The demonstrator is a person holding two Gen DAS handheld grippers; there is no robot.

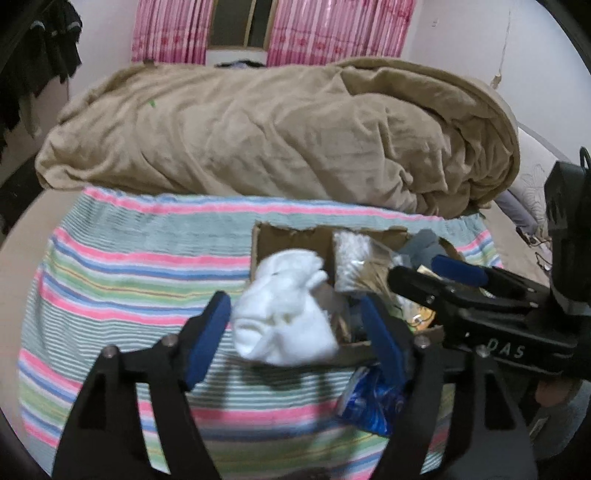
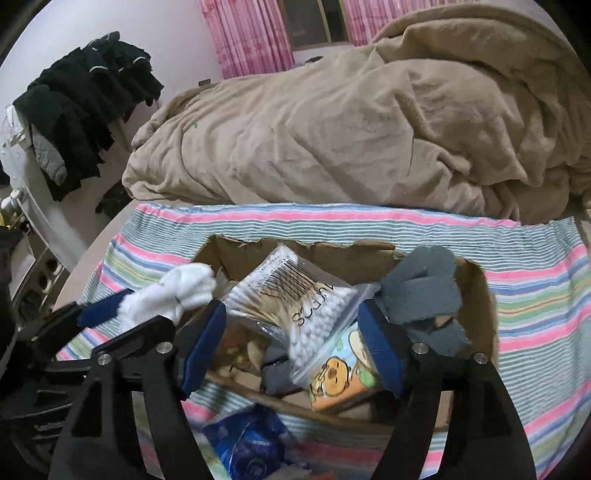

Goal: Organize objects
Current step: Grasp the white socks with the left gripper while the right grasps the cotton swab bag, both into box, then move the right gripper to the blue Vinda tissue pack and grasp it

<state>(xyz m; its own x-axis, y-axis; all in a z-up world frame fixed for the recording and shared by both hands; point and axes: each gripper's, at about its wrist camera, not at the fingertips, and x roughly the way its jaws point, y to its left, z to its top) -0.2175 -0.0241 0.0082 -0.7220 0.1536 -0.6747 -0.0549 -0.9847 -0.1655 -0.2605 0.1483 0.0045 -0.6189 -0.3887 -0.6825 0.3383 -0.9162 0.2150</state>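
Note:
A torn cardboard box [image 2: 258,247] sits on a striped towel [image 1: 129,280] on the bed. It holds a bag of cotton swabs [image 2: 295,299], a cartoon-printed pack [image 2: 340,373] and a grey sock [image 2: 424,288]. A white balled sock [image 1: 288,310] lies between the open fingers of my left gripper [image 1: 295,328], at the box's left front edge; the pads stand apart from it. It also shows in the right wrist view [image 2: 173,291]. My right gripper [image 2: 295,339] is open over the box, around the swab bag. The right gripper shows from the side in the left wrist view [image 1: 436,273].
A blue plastic packet [image 2: 251,439] lies on the towel in front of the box. A crumpled tan blanket [image 1: 277,129] fills the bed behind. Dark clothes [image 2: 85,99] hang at the left. Pink curtains [image 1: 332,29] cover the far wall.

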